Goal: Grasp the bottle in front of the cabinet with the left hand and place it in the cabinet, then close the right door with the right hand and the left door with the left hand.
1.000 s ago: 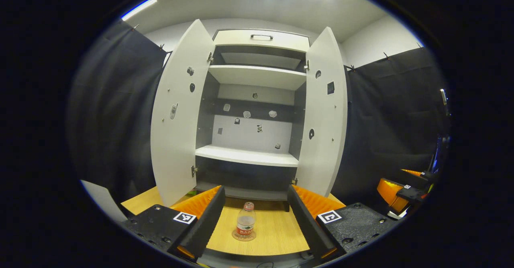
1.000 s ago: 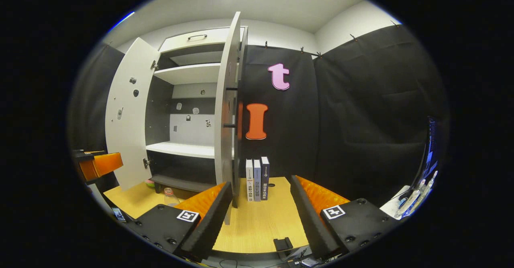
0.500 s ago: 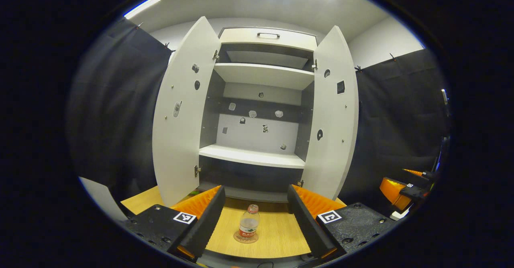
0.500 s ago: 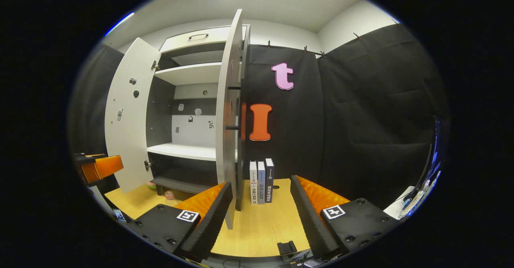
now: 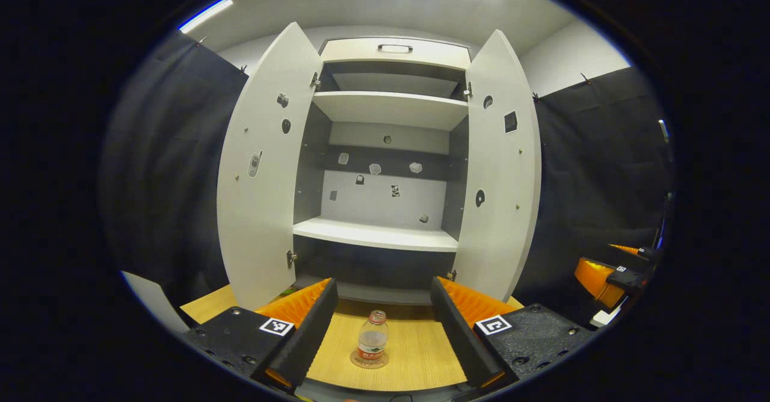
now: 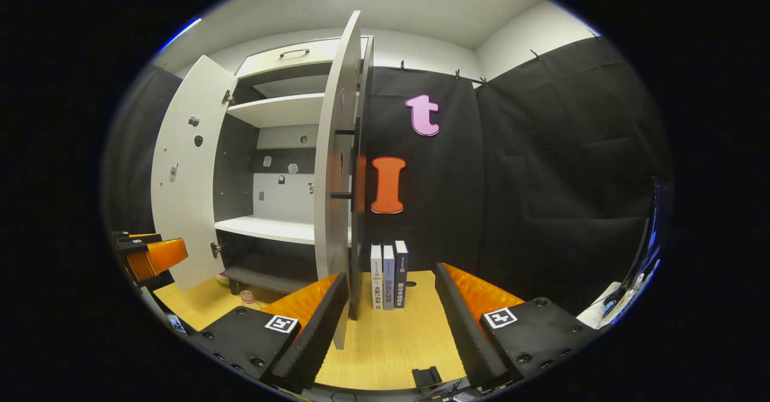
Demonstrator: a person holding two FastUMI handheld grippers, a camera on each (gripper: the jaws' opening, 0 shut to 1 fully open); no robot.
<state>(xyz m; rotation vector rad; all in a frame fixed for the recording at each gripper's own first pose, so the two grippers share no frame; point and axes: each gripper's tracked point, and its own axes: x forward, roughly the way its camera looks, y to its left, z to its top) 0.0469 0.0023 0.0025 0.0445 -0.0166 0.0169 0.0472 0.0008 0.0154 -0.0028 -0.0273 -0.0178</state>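
Wooden tabletop (image 5: 415, 354) before the open cabinet (image 5: 385, 104): the bottle (image 5: 373, 348) stands upright between your left gripper (image 5: 382, 321)'s wide-spread, empty fingers, centred for the grasp. Your right gripper (image 6: 391, 324), likewise spread and empty, faces the right door (image 6: 334, 167) edge-on, ready for closing.

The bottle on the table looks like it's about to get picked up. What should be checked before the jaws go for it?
1. Bottle upright on the table: ok.
2. Left gripper open, jaws wider than the bottle: ok.
3. Bottle lined up between the jaws: ok, near the middle, slightly left.
4. Jaws already around the bottle: not ok, it stands ahead of them.
5. Both cabinet doors open, left door and right door, with the middle shelf bare: ok.
6. Right gripper out of the way, open, facing the right door's edge: ok.
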